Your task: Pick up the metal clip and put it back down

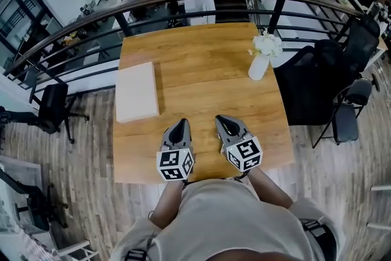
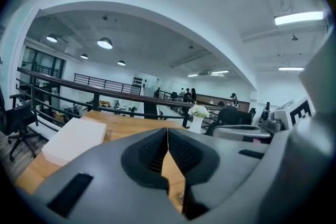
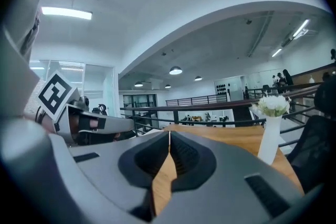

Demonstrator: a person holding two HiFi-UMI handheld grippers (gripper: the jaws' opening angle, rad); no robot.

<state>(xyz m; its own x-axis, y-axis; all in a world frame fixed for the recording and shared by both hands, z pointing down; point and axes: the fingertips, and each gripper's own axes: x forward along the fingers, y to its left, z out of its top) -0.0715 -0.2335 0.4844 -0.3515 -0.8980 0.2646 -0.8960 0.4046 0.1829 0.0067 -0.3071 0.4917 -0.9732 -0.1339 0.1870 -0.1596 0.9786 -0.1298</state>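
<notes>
"Clip anywhere near the vase (image 1: 258, 66)?"

"Nowhere in sight. Not beside the vase, not on the bare wood of the table (image 1: 201, 64) in front of it, not by the white box (image 1: 137, 91) well to the vase's left."

"Caught between any jaws, then?"

"No. Shut tight on the left gripper (image 1: 179, 125), pads pressed together, nothing pinched. Same on the right gripper (image 1: 223, 122): closed on nothing but air. Side by side at the near edge, well short of the vase."

"Handling, once found?"

"Probably light, stiff and slick — thin metal, likely lying low against the wood. Best to open wide, come down close to the surface and pinch across the flat body or the folded spine, not a springy edge. Apt to skate or twist under a glancing grip — so square on, with a firm squeeze. Hardly fragile."
</notes>
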